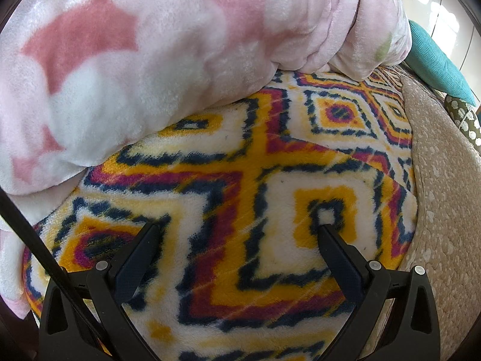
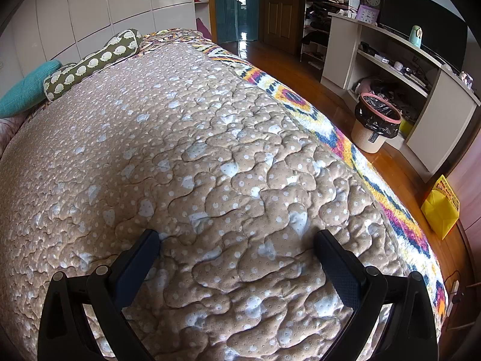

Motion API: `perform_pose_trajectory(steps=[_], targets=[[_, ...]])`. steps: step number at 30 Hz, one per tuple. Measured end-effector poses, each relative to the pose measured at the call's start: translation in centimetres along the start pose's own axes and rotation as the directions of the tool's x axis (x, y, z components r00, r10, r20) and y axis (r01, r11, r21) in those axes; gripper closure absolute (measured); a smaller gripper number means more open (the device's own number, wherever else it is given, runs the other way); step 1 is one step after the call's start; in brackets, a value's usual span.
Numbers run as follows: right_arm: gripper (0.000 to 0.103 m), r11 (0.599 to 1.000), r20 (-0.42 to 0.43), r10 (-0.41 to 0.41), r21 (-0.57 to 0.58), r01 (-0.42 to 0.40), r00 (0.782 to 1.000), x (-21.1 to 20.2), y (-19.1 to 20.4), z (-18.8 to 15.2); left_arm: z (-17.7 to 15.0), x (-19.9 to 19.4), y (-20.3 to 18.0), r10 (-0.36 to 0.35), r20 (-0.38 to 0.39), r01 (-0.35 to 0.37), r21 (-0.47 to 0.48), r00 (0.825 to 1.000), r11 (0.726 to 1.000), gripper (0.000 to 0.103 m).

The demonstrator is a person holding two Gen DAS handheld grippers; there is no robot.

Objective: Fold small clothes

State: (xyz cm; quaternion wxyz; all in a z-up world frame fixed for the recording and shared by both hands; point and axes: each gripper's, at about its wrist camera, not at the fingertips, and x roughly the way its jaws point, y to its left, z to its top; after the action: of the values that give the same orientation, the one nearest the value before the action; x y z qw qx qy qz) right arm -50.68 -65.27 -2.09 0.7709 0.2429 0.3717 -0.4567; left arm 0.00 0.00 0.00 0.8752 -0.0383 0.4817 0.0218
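Across nearly the whole right wrist view, a beige quilted bedspread [image 2: 210, 156] with white dots and hearts, spread over the bed. Along its right edge, a strip of the patterned fleece blanket [image 2: 345, 138] in yellow, red, navy and white; in the left wrist view the same blanket [image 1: 240, 186] directly under the gripper, with the beige quilt [image 1: 445, 180] beside it at the right. On top of that blanket, at the far side, a bulky pink and white plush blanket [image 1: 135, 60], rolled or bunched, touching the patterned fleece. Beyond the bed, white glossy wardrobe doors [image 2: 120, 0], a wooden floor [image 2: 330, 90], and a beige shelf unit [image 2: 390, 69] with 2 clocks on top. At the head of the bed, a long olive bolster [image 2: 93, 63] with white prints and, just beside it, a teal cushion [image 2: 27, 90]. On the floor near the shelf, a waste bin [image 2: 375, 126] with black liner and pink rim; nearer, a yellow bag [image 2: 442, 210]. Left gripper [image 1: 237, 228] with jaws spread wide apart, grasping nothing, above the fleece. Right gripper [image 2: 237, 234] likewise released, nothing between its 2 fingers, over the quilt. No small garment to be recognised in either view.
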Motion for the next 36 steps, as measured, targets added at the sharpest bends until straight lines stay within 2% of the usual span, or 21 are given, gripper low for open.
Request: perform_pose_trajectory(steps=[23,26,30,33,36], targets=[[0.000,1.000,0.001,0.000,-0.001,0.000,1.000,0.0,0.0,0.0,0.0,0.0,0.0,-0.001,0.000,0.001,0.000,1.000,1.000,0.000],[0.000,1.000,0.005,0.022,0.013,-0.022,1.000,-0.1,-0.3,0.0,0.0,0.0,0.1,0.000,0.000,0.000,0.000,1.000,1.000,0.000],[0.000,1.000,0.002,-0.001,-0.004,0.001,1.000,-0.4,0.1,0.1,0.0,-0.1,-0.1,0.018,-0.010,-0.018,0.008,1.000,1.000,0.000],[0.000,1.000,0.002,0.004,0.000,-0.004,1.000,-0.4,0.1,0.1,0.7,-0.4,-1.1,0.038,0.027,-0.039,0.017,0.999,0.999,0.000],[0.000,1.000,0.003,0.005,0.002,-0.005,1.000,-0.2,-0.2,-0.3,0.2,-3.4,-1.5,0.102,0.125,-0.107,0.035,0.987,0.994,0.000]])
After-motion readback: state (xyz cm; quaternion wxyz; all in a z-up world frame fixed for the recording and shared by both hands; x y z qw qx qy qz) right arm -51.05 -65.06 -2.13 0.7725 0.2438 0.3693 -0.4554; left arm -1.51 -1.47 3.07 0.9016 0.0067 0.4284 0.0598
